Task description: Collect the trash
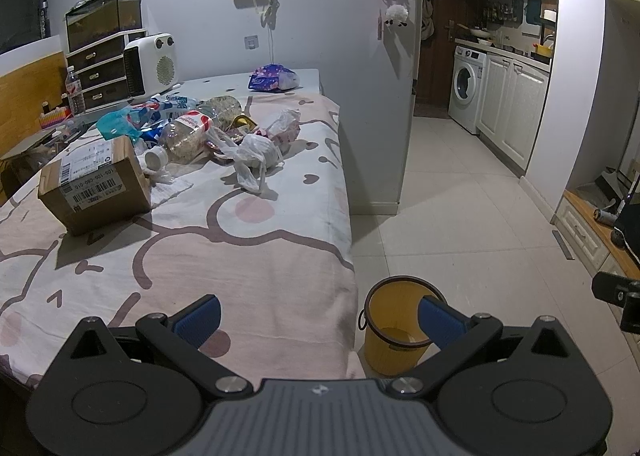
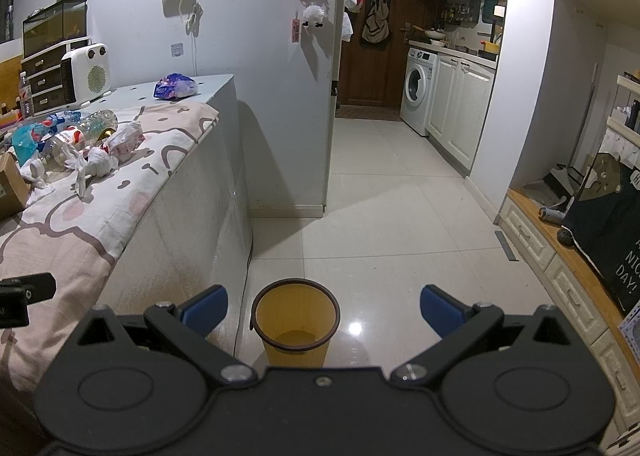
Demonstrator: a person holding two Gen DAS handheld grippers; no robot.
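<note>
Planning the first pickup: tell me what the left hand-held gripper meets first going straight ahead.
Probably the pink bedspread; the left hand-held gripper points along its right edge, short of the trash pile. Depth unclear.

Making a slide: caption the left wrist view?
Open left gripper faces trash pile on bed; empty yellow bin waits on floor.

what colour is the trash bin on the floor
Yellow, with a dark rim; the bin shows best in the right wrist view.

Glossy floor tiles — matt cardboard box (paper labels), cloth sheet.
</note>
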